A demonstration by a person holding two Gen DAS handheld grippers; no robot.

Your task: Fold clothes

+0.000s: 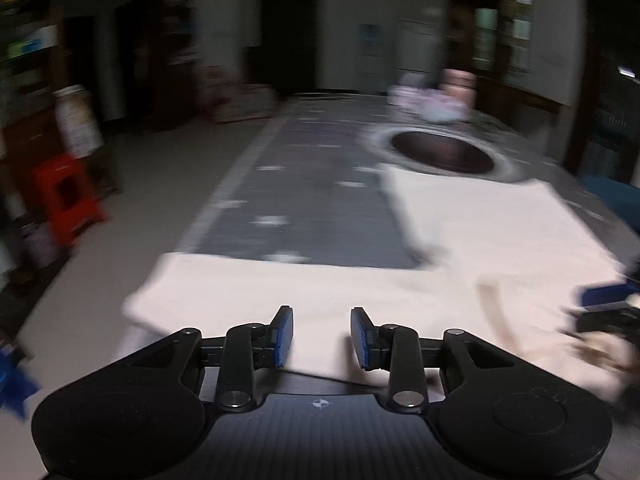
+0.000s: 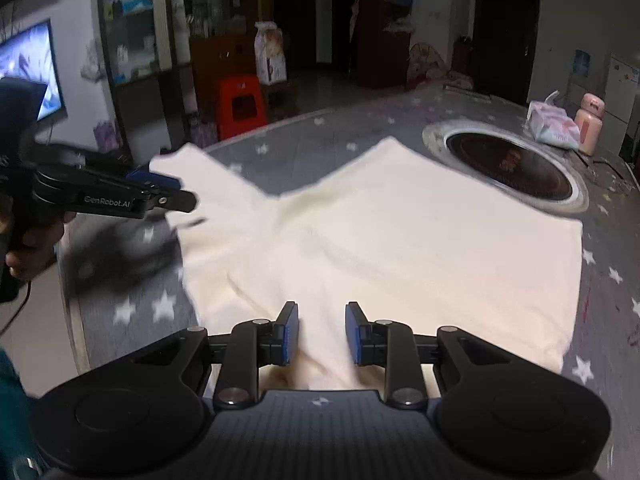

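At the far left of the right wrist view, the left gripper (image 2: 176, 188) reached in from the side, its blue pads at the sleeve (image 2: 192, 176) of the cream garment (image 2: 400, 248). In its own blurred view its 2 fingers stood spread with nothing between them, over the near edge of the cloth. The garment lay mostly flat on the grey star-patterned tablecloth (image 2: 152, 308), 1 sleeve angled far-left, the body stretching right toward the round metal-rimmed recess (image 2: 508, 168) in the table. Nearer, the right gripper (image 2: 322, 332) also hung with its fingers apart, cloth showing in the gap but not pinched. Beyond the recess sat a pink bottle (image 2: 588, 124) and a soft packet (image 2: 554, 122), well clear of the garment.

By my judgement the sleeve fold was in hand: the cloth lay spread, no fold yet evident. The next move called for the left pads to close on the sleeve edge and carry it across the body.
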